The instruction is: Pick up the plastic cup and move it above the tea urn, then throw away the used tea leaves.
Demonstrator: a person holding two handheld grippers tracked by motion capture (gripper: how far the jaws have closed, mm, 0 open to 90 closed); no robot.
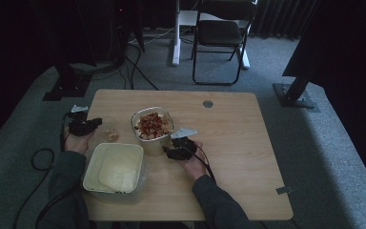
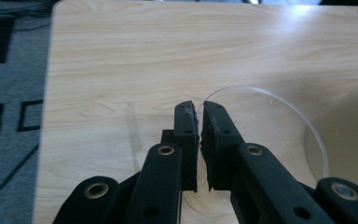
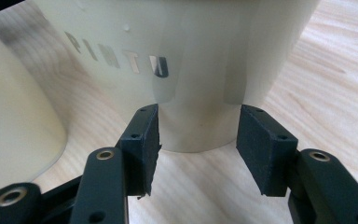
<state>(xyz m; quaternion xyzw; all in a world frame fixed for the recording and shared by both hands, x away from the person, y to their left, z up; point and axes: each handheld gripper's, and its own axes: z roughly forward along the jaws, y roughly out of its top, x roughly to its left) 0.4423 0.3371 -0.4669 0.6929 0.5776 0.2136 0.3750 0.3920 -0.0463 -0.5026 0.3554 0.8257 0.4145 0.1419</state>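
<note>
L claw [image 2: 199, 107] is pressed together on the thin rim of the clear cup [image 2: 261, 121], which sits just left of the food tub [image 1: 151, 143] on the tabletop [image 1: 228, 143]. R claw [image 3: 198, 126] pinches the tub's near corner, w/ pads on both sides of the wall. To do this well, prob. keep both grips low and level, w/o squeezing the cup rim harder, and lift or tip slowly so nothing spills. High view gives the red-and-white contents and a big cream box [image 1: 114, 167] in front-left of the tub, while R claw view gives pad contact and lettering on the wall.
</note>
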